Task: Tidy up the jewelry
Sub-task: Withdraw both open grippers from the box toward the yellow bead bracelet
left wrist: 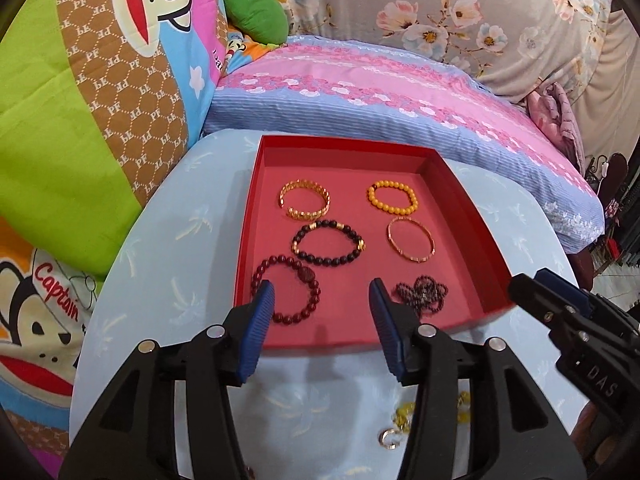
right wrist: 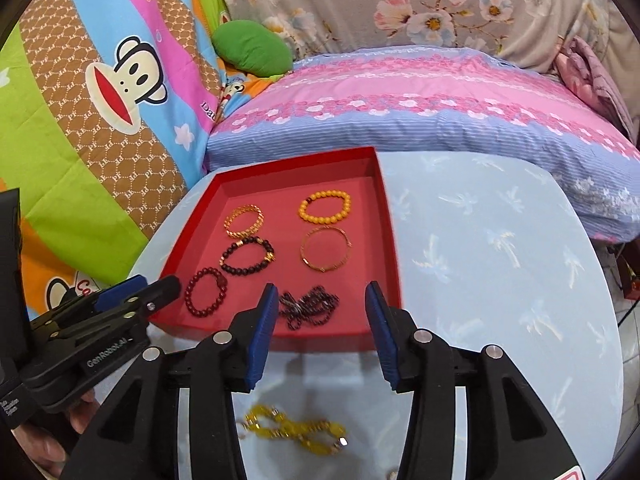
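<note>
A red tray [left wrist: 344, 148] sits on the light blue table and holds several bracelets. They include a gold link one [left wrist: 306, 200], a yellow bead one [left wrist: 393, 199], a dark bead one [left wrist: 328, 242], a thin gold bangle [left wrist: 411, 240], a dark red bead one [left wrist: 286, 294] and a bunched dark bead string [left wrist: 420, 294]. My left gripper [left wrist: 320, 288] hangs open over the tray's near part, empty. My right gripper [right wrist: 322, 289] is open too, above the dark bead string [right wrist: 308, 304], not touching it. A yellow bead string [right wrist: 296, 430] lies on the table below it.
A small ring [left wrist: 388, 438] lies on the table [right wrist: 480, 260] near the yellow beads. A pink and blue pillow [left wrist: 400, 92] lies behind the tray, and a cartoon-print quilt [left wrist: 80, 120] is piled at the left. A hand [right wrist: 44, 444] holds the left gripper.
</note>
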A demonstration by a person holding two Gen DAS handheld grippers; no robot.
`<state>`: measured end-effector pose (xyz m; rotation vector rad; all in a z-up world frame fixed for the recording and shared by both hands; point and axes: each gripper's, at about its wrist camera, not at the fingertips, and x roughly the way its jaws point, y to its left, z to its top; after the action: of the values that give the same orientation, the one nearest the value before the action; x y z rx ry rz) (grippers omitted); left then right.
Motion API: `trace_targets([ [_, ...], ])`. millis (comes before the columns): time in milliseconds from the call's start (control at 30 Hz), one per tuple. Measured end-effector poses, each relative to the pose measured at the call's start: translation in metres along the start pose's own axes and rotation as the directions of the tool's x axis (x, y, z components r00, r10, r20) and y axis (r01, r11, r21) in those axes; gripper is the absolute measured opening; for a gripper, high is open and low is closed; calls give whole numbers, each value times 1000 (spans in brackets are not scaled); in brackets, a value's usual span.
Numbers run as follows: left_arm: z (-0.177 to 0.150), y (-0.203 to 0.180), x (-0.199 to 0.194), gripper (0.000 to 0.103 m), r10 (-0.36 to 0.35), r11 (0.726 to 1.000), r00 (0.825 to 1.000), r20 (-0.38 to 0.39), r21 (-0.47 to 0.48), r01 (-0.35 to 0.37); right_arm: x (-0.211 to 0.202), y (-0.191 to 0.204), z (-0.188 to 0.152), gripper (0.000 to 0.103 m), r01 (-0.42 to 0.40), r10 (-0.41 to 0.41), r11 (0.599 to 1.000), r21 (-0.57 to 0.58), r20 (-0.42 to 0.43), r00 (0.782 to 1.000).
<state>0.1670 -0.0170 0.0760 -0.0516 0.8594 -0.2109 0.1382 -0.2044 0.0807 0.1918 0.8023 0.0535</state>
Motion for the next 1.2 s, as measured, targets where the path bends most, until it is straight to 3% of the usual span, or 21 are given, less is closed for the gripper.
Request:
trace_targets([
  [733,-94,-4,-25,50,-21,1000,994,-111,11,22,-26,-41,-111,44,78,-69,996,52,-152,986],
  [933,-105,-3,-26,50,-18,1000,991,-132,5,19,-26,-34,-122,44,68,-60,997,43,-169,984],
  [1200,-108,-2,-27,50,-14,1000,991,-132,3,14,-17,-7,-111,44,30,-35,999,-31,-153,988],
])
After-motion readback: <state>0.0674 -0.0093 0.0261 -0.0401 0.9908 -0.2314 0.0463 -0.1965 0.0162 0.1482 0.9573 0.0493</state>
